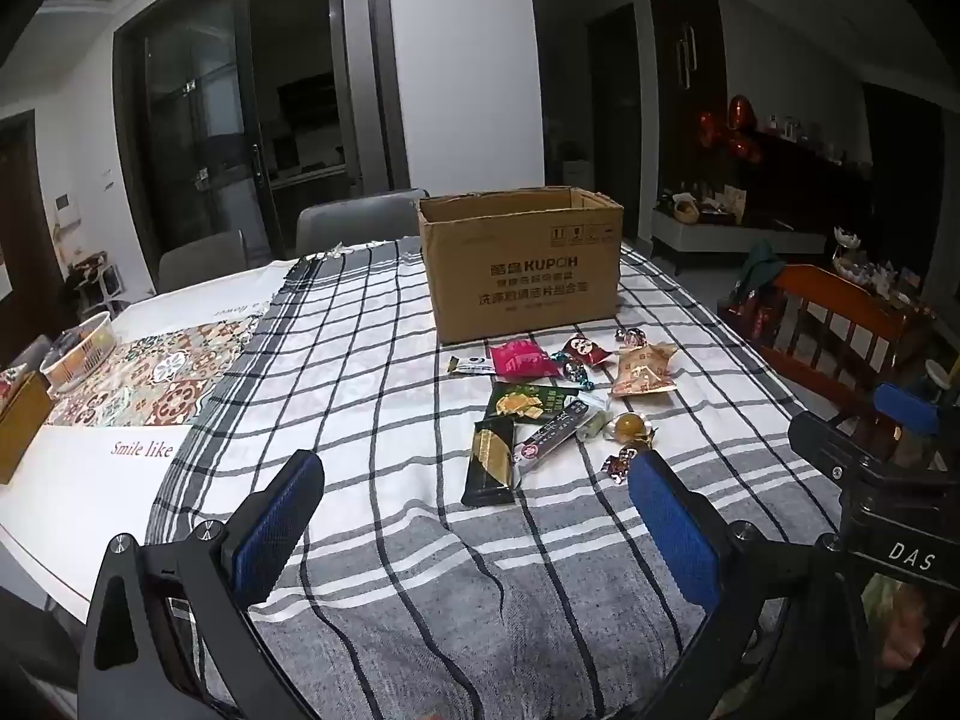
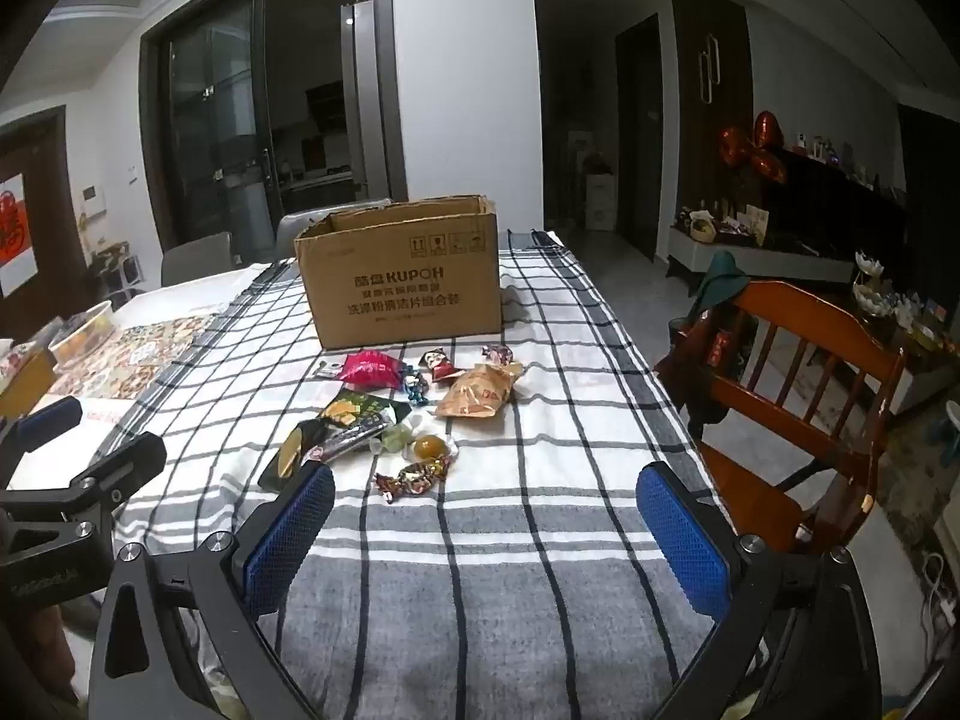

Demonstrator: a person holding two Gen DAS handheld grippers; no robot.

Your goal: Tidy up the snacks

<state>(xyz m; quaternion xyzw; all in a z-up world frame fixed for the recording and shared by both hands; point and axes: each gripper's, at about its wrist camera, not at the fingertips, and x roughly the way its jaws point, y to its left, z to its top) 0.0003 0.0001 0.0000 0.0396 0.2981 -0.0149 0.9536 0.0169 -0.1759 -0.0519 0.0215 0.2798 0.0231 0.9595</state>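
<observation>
Two wide-open, empty grippers [image 1: 474, 492] [image 2: 486, 504] hover over a plaid tablecloth [image 2: 480, 570] bearing snacks [image 2: 384, 414] before a cardboard box [image 2: 402, 276].

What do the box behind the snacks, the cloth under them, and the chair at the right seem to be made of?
Box: brown corrugated cardboard, matte; its open top edges look rough and creased.
Cloth: woven fabric, likely cotton, matte; it wrinkles, and a fringe shows at the far end.
Chair: wood, reddish-brown with a glossy varnish, judging by the shine on its slats.
</observation>
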